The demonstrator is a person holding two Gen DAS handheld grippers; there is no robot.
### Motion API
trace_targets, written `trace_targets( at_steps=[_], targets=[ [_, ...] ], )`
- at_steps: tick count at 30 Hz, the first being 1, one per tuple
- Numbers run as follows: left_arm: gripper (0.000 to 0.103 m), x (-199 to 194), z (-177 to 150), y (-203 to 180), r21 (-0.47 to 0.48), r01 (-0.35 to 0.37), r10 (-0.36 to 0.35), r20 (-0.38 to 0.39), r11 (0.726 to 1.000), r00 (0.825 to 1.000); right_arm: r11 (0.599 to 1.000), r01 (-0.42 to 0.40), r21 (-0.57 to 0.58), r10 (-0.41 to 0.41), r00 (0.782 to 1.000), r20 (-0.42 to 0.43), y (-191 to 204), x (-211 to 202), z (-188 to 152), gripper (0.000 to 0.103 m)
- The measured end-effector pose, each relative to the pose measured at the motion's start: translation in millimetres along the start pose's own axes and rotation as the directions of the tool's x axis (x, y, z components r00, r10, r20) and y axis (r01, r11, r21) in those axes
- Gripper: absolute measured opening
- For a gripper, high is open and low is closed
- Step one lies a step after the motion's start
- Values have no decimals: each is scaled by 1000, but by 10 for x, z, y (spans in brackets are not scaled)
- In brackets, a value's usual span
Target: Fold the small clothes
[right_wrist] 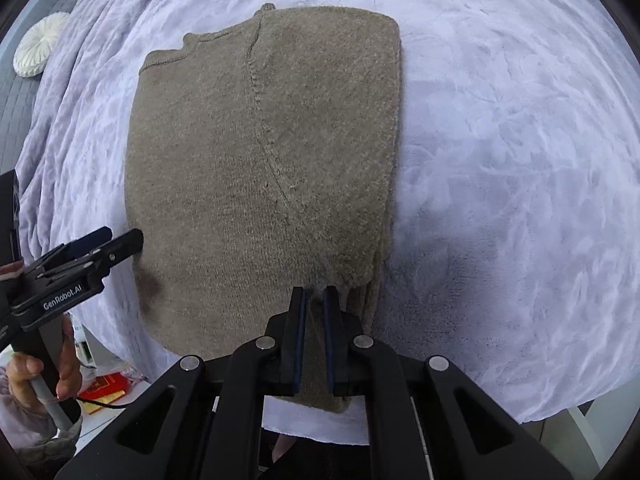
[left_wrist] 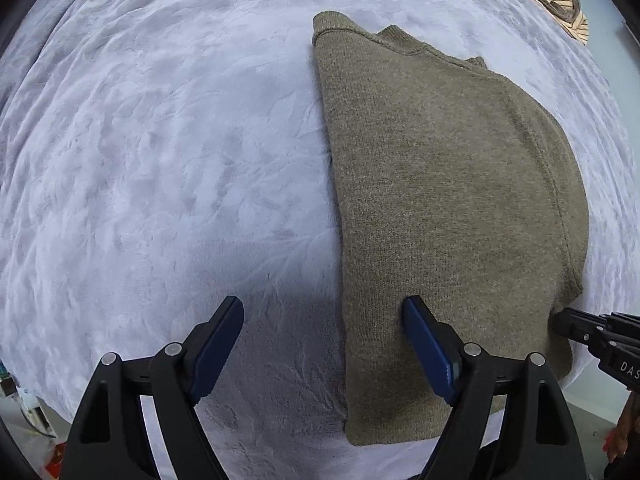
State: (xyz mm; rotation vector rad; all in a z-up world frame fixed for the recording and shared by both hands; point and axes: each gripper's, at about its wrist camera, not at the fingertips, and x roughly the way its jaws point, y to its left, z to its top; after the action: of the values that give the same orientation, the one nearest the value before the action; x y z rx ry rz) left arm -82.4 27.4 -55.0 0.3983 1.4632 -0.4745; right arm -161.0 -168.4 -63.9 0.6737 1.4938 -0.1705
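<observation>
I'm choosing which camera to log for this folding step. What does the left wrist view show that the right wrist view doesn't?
Only the left wrist view shows a striped cloth at the blanket's far edge, and the open left gripper straddling the sweater's left side. Only the right wrist view shows a white round cushion, red packets on the floor, the hand holding the left gripper, and the right gripper pinching the sweater's near hem. Both show the folded olive sweater on the lilac blanket.

Lavender plush blanket (left_wrist: 160, 160), round white cushion (right_wrist: 40, 44), red packet (right_wrist: 106, 386)
</observation>
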Motion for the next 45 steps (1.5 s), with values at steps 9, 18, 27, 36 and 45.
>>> trace_targets(
  at_steps=[9, 18, 27, 36, 45],
  targets=[
    [94, 3, 19, -24, 9, -45, 45, -9, 999, 999, 997, -62, 47, 62, 998, 5, -187, -135, -99, 12],
    [95, -18, 42, 24, 5, -43, 43, -27, 999, 999, 990, -61, 125, 52, 996, 72, -350, -298, 36, 12],
    [95, -1, 58, 11, 5, -44, 45, -36, 999, 998, 994, -7, 109, -3, 996, 89, -365, -171, 360, 53],
    [95, 0, 64, 0, 1, -45, 45, -36, 999, 998, 990, -24, 142, 14, 997, 70, -520, -235, 313, 55],
    [95, -172, 132, 85, 1, -33, 33, -50, 999, 998, 988, -43, 146, 33, 997, 70, -479, -375, 159, 56]
  ],
)
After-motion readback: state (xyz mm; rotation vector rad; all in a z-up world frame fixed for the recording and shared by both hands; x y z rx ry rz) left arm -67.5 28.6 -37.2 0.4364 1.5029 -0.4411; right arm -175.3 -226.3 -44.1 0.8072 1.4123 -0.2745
